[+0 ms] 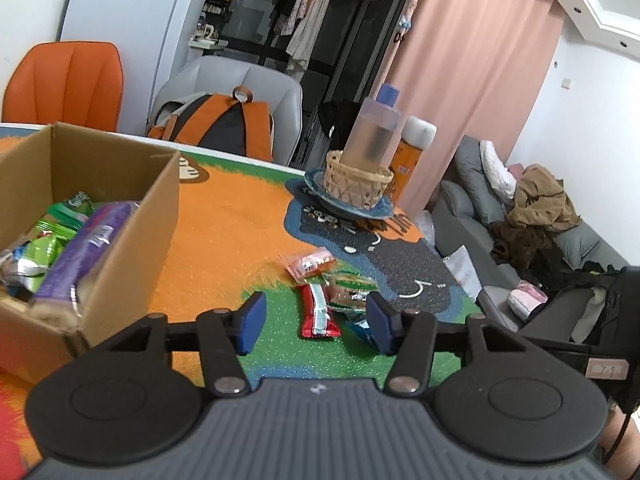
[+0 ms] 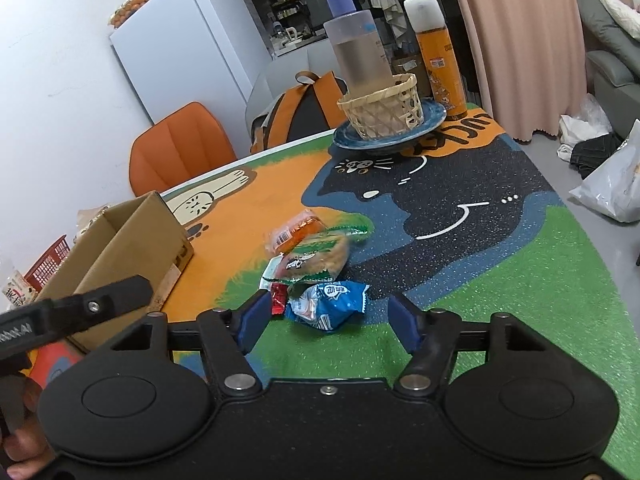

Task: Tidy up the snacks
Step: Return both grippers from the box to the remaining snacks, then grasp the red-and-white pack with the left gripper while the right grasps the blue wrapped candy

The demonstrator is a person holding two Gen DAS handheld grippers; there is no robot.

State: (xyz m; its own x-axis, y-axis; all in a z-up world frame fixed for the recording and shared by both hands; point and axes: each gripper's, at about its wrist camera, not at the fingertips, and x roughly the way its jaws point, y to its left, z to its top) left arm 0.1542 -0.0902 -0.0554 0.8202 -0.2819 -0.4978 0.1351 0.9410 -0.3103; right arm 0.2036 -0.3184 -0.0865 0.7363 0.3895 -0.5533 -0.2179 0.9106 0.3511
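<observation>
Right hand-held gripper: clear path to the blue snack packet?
Probably yes. The right hand-held gripper is open with the blue snack packet just ahead between its fingers; nothing lies between them. The red packet touches its left side.

My finger pads (image 1: 253, 322) are blue; before me a red-and-white wrapper (image 1: 319, 312), an orange packet (image 2: 295, 230), a blue-and-white packet (image 2: 327, 305), a brown cardboard box (image 1: 120, 216), all on an orange-green-black cartoon mat (image 2: 500, 280)

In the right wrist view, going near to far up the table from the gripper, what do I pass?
Right gripper → blue snack packet → green-edged biscuit packet → orange snack packet → blue plate holding the woven basket → orange spray can.
</observation>
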